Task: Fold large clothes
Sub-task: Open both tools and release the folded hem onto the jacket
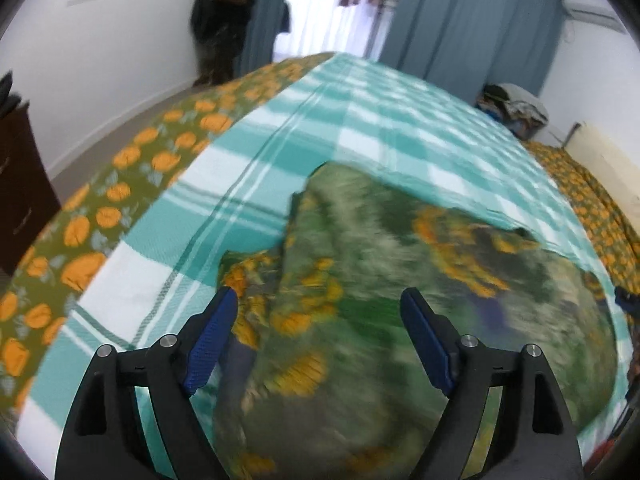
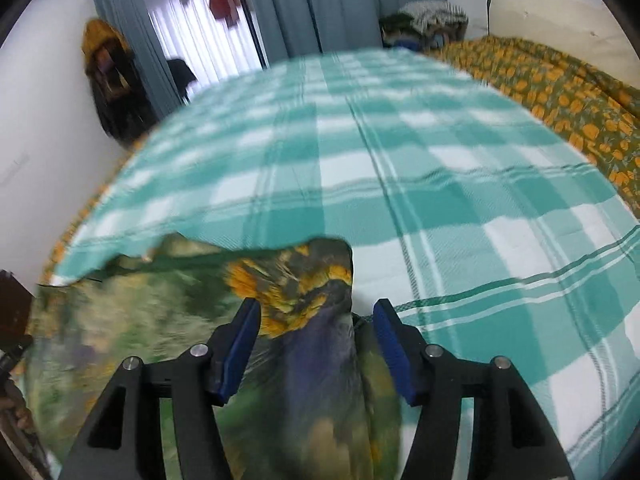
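The garment (image 1: 360,280), a green floral cloth, lies bunched on the checked blanket (image 1: 280,152) covering the bed. The left tool (image 1: 320,312) is spread wide above the heap, gripping nothing. The right tool (image 2: 316,320) is also parted, with a fold of cloth between its fingers but not pinched. The garment's bulk runs leftward from the right tool, directly under the left one.
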Tool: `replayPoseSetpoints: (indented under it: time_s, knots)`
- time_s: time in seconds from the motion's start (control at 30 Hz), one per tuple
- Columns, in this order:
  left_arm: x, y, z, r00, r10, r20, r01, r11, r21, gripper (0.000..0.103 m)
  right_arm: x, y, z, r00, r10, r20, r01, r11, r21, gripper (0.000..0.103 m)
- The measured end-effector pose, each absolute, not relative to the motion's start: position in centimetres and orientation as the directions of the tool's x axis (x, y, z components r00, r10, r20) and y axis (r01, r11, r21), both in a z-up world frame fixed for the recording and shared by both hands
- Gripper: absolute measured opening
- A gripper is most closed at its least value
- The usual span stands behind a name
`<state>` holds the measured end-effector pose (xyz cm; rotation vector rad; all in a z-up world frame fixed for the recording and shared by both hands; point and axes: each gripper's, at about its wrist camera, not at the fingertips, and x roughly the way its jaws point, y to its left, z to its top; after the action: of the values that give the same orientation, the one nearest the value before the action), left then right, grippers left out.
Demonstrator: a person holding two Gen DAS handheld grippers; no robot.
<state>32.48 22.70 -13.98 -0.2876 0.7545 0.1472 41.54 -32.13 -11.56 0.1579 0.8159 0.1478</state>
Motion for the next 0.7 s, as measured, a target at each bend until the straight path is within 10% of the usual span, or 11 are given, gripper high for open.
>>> replayPoseSetpoints:
  time_s: [0.37,0.7]
  knots:
    - [36.5,8.9,-8.2,0.763,-0.195,-0.616,0.084,0.975,-0.205,0.093,33.2,-29.1,-12.7,0.639,0.325,-0.697,-0.234,0.945,0.227,0.06]
    - [45.0,3.0,-17.5,0.574,-0.153,-0.805,0.017,0.985,-0.174,0.093,30.5,-27.0,-15.5,0.649,0.281,-0.707,-0.248,0.957,0.153,0.065]
